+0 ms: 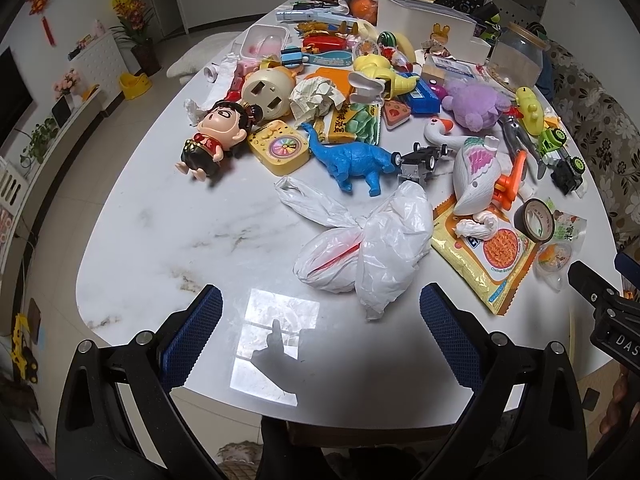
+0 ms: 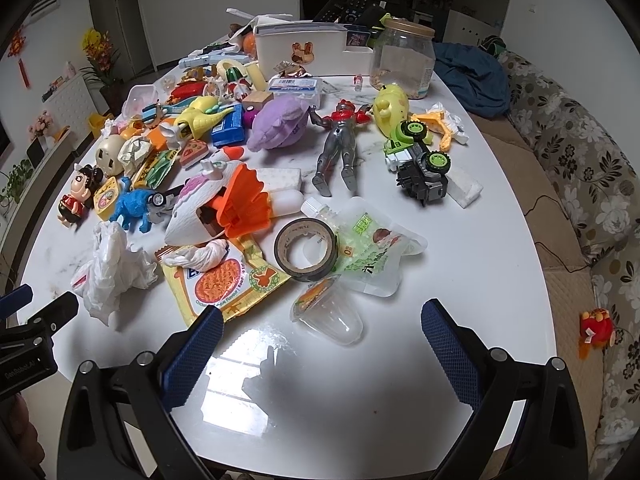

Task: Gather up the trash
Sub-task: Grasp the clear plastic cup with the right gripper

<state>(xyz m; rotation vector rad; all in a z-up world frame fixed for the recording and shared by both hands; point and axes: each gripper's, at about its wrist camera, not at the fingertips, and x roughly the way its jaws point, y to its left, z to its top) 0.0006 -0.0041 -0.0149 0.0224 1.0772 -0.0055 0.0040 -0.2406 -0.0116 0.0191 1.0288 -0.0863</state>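
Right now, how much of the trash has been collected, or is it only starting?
Only starting, it seems. Nothing looks collected: the white plastic bag, noodle wrapper, clear cup, green pouch and crumpled paper all lie on the table among toys. Nothing is in hand: the left gripper and right gripper are open. All the trash is left.

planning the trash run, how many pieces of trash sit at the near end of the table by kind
plastic bag: 1
noodle packet: 1
drink pouch: 1
clear cup: 1
twisted tissue: 1
total: 5
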